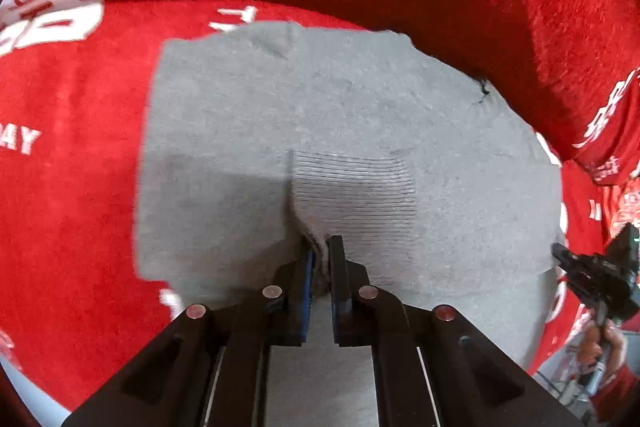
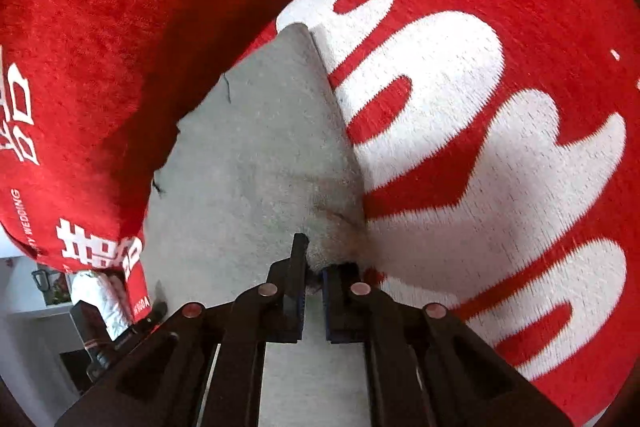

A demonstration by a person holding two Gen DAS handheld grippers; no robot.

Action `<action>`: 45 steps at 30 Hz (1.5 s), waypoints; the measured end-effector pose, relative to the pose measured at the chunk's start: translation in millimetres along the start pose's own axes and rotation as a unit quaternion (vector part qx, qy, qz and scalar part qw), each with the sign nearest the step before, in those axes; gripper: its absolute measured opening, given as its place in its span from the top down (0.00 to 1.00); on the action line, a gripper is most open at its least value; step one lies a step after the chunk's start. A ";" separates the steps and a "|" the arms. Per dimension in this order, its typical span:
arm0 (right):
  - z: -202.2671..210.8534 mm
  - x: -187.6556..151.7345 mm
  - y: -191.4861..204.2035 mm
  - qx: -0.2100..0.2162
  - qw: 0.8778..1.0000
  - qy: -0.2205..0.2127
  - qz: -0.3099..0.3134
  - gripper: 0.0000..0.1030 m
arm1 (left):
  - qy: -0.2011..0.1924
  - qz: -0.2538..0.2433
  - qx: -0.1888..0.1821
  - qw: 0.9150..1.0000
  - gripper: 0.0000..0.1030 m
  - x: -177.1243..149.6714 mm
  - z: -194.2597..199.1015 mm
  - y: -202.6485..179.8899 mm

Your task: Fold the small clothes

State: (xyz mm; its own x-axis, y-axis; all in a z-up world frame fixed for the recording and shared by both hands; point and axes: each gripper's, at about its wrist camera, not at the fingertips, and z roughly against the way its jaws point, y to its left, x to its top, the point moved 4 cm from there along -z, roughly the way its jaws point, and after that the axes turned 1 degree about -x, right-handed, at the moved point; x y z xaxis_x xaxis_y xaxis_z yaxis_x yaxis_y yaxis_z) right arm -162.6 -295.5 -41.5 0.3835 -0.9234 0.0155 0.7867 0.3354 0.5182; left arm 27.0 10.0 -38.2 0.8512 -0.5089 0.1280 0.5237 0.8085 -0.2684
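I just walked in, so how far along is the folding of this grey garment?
Done: the grey garment lies spread on the red blanket. In hand: the left gripper and right gripper each pinch its near edge. Left: no fold shows yet, so all the folding remains.

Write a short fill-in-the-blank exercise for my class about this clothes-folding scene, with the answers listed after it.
1. The garment being folded is ____ in colour.
2. It lies on a ____ cover with white lettering.
3. The left hand-held gripper is shut on the garment's ____ cuff.
4. The right hand-held gripper is ____ on the garment's edge.

Answers: grey; red; ribbed; shut
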 end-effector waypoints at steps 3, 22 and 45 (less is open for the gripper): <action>20.5 -8.8 0.3 -0.012 1.000 -0.001 0.014 0.81 | -0.006 -0.019 0.056 0.998 0.92 -0.5 12.2 12.6; 6.3 62.0 43.4 -0.061 0.990 -0.049 0.115 0.92 | -0.004 -0.050 0.064 0.997 0.92 17.7 -16.3 -37.1; -16.4 -40.5 81.7 0.020 0.995 0.052 0.079 0.72 | 0.007 -0.041 0.086 0.995 0.92 -5.3 0.9 -19.5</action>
State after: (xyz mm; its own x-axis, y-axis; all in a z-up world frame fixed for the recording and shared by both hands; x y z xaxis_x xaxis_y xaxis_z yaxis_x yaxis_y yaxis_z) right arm -105.9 -227.7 -13.9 0.5505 -0.8347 0.0130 0.6933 0.4658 0.5499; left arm 12.3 -2.9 -32.9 0.8060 -0.5777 0.1285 0.5897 0.8026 -0.0899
